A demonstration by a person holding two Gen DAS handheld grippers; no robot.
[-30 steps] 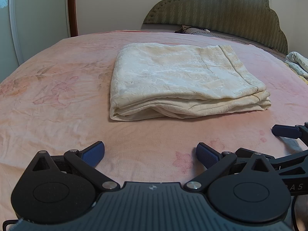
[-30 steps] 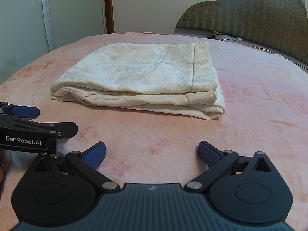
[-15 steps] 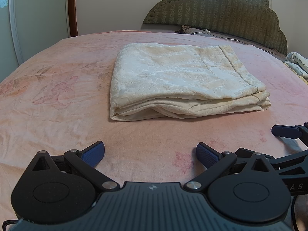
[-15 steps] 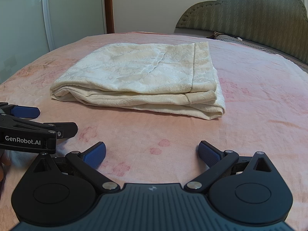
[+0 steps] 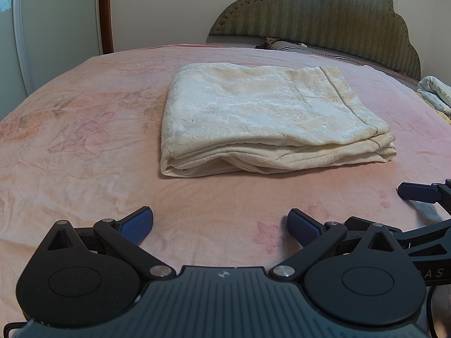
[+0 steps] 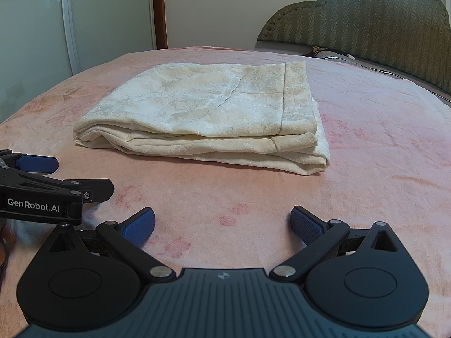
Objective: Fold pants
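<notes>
Left wrist view: we see nothing changed; cream patterned folded pants (image 5: 270, 124) lie finished, both tongs (image 5: 220, 222) (image 6: 222, 222) wide, empty.

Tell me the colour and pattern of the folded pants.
Cream, with a faint tone-on-tone floral weave; the folded pants show it best in the right wrist view.

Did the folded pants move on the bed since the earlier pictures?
No. The folded pants lie at the same spot beside the flower print on the pink sheet.
</notes>
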